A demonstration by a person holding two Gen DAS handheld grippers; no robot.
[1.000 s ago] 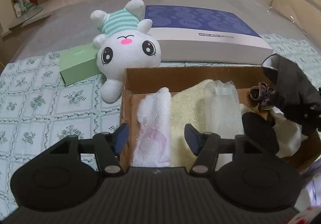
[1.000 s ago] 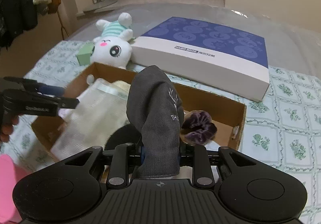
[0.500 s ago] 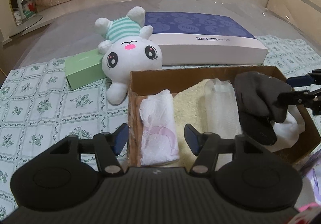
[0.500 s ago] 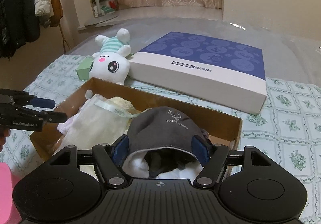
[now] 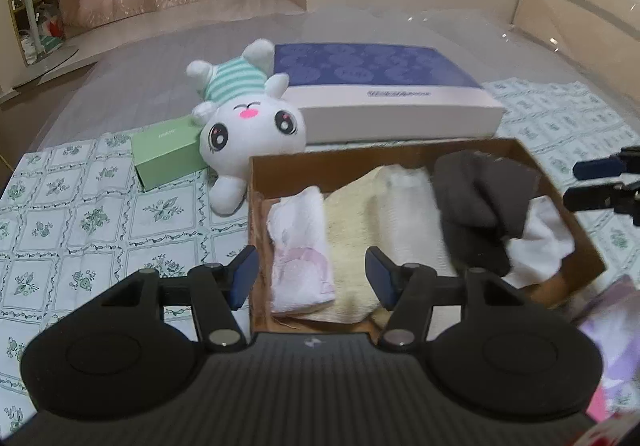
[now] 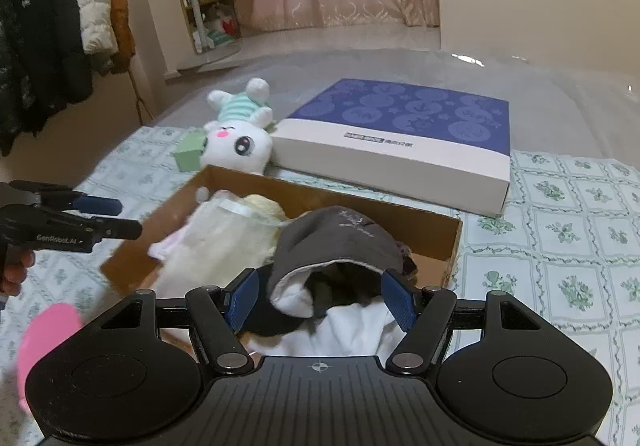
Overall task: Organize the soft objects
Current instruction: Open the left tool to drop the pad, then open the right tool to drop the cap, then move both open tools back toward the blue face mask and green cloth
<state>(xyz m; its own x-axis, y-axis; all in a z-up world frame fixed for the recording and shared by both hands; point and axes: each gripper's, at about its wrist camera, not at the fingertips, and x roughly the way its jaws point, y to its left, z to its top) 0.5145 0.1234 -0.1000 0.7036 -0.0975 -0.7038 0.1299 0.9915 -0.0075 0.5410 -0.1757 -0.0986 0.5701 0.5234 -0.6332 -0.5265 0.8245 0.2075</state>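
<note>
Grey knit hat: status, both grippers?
Right gripper open, empty. Left gripper open, empty. Grey knit hat lying in brown cardboard box. Nothing in the way.

In the left wrist view a carton fills mid-frame on the bedspread. In it, from left to right, lie a cloth, towel, and hat. Behind its upper-left corner lies a plush, a small box to its left, a flat box to its right.
</note>
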